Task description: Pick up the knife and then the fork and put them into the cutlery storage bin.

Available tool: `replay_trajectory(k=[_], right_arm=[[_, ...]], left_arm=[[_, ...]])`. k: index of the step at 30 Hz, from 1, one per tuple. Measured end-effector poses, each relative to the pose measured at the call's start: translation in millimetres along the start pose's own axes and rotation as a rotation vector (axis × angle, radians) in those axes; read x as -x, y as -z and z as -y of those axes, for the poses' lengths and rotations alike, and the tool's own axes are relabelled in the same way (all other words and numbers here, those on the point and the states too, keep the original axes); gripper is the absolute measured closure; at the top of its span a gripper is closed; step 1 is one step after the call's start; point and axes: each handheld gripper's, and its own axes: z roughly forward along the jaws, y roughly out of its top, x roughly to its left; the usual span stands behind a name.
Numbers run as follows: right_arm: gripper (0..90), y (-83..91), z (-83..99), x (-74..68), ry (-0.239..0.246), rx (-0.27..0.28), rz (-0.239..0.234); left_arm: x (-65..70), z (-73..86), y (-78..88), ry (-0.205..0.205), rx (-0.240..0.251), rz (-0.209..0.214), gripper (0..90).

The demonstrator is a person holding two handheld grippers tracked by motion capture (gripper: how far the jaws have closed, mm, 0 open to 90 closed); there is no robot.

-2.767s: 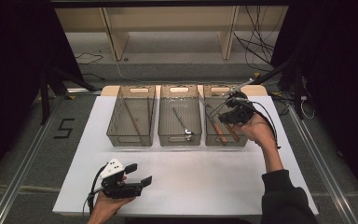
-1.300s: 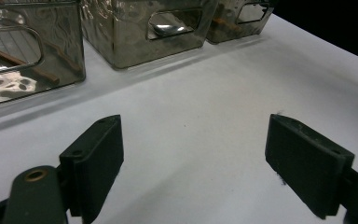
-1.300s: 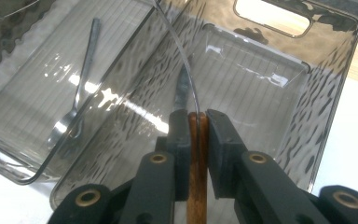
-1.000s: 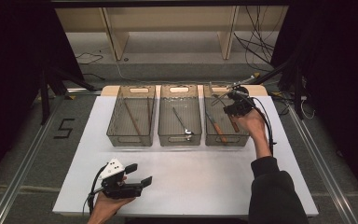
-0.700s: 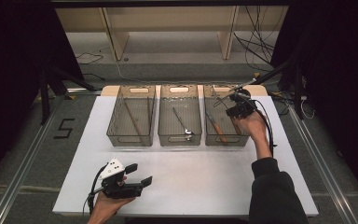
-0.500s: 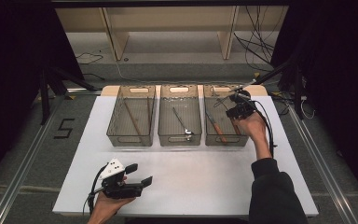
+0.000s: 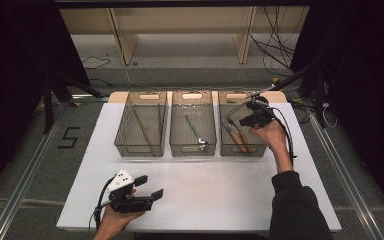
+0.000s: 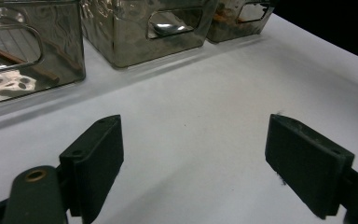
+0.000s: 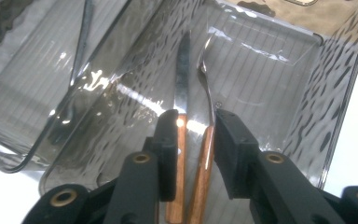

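My right gripper (image 7: 244,120) hovers over the right clear bin (image 7: 243,152), pointing down into it. Its jaws have just been opening and stand a little apart (image 9: 196,119), pressing on nothing. Below them on the bin's ribbed floor (image 9: 270,84) lie a wooden-handled knife (image 9: 182,60) and a wooden-handled fork (image 9: 206,84), side by side; from above they are the knife (image 7: 228,131) and fork (image 7: 241,141). My left gripper (image 7: 151,186) rests near the table's front left, wide open (image 8: 193,140) with only the white tabletop between its jaws.
Three clear bins stand in a row at the back of the white table (image 7: 220,190). The middle bin (image 7: 192,151) holds a metal spanner (image 7: 195,131); the left bin (image 7: 139,151) holds thin brown sticks (image 7: 141,129). Cables and dark stands lie beyond the table.
Since the earliest frame the right hand has shifted slightly toward the far end of the right bin. The left hand and its gripper have kept still.
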Motion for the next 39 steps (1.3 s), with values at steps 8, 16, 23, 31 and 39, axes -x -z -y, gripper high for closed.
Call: replay_trajectory(k=[8, 16, 23, 31, 39], right_arm=[[54.4, 15.2, 5.8, -10.5, 0.030, 0.051, -0.066], [42.0, 33.1, 19.8, -28.9, 0.066, 0.116, -0.119], [36.1, 47.0, 38.1, -45.3, 0.087, 0.189, -0.160], [34.9, 57.0, 59.1, -57.2, 0.097, 0.250, -0.189], [31.7, 63.6, 83.9, -65.7, 0.121, 0.291, -0.229]], left_arm=[[0.0, 0.1, -0.1, 0.000, -0.001, -0.001, 18.9], [0.0, 0.4, -0.5, -0.001, -0.004, 0.000, 18.9], [0.1, 0.5, -0.5, -0.001, -0.004, 0.000, 18.9], [0.3, 0.6, -0.8, -0.005, -0.008, 0.000, 18.9], [0.2, 0.5, -0.3, -0.002, -0.006, 0.000, 18.9]])
